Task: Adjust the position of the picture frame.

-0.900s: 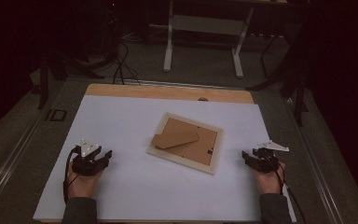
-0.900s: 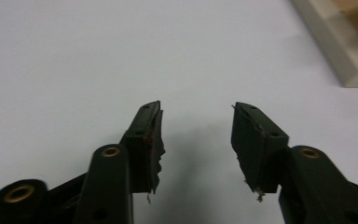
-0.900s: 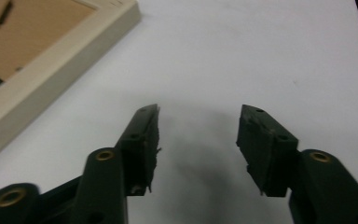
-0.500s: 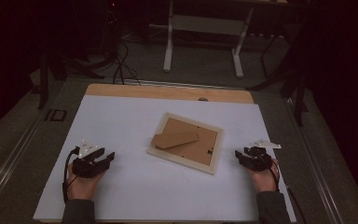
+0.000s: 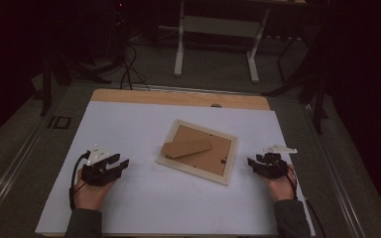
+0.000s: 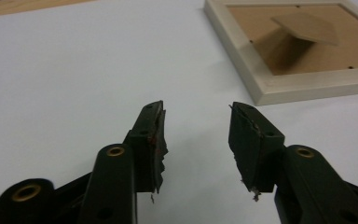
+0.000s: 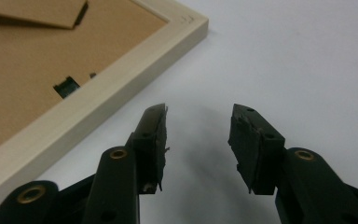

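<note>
Closing in on picture frame (image 5: 197,152) | left gripper (image 5: 120,162), right gripper (image 5: 253,163) both spread, empty | next I must reach its edges.

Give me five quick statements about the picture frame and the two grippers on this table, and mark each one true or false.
1. The picture frame lies back side up on the white table cover. True.
2. The left gripper is clamped on the frame's edge. False: its jaws stand open with nothing between them, apart from the frame.
3. The frame's cardboard stand is folded out, lifted off the backing. True.
4. The right gripper holds the stand. False: its jaws are open and empty, beside the frame's right edge.
5. The frame lies between the two grippers in the high view. True.
</note>
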Available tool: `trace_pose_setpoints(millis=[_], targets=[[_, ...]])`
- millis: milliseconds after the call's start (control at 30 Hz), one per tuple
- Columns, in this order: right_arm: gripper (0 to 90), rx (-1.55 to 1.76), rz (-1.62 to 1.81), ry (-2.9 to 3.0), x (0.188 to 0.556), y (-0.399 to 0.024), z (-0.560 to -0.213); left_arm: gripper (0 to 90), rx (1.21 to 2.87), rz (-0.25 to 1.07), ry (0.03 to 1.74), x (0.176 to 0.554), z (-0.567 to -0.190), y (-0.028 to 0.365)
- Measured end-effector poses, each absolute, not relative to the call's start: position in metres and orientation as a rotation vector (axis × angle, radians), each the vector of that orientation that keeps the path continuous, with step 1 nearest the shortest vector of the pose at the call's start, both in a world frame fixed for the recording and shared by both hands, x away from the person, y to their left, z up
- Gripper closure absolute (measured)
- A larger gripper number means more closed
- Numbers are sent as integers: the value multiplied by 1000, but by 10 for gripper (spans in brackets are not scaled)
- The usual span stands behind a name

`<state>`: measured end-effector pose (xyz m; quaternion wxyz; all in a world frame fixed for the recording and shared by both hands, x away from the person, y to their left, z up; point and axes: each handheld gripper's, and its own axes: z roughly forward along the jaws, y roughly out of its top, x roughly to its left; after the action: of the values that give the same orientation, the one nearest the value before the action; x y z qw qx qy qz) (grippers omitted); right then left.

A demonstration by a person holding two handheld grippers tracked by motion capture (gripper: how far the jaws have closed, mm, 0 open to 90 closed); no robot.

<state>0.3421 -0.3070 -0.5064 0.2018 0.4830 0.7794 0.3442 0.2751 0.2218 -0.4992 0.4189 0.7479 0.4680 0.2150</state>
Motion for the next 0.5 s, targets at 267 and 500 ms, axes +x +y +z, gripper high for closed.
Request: trace_pose_setpoints(millis=[267,500], targets=[[567,1327,978,2189,347,-304,-498,634,1903,486,1144,279,-496,218],[617,1312,981,2204,350,-299,-498,621,1914,459,1136,288,-492,214]])
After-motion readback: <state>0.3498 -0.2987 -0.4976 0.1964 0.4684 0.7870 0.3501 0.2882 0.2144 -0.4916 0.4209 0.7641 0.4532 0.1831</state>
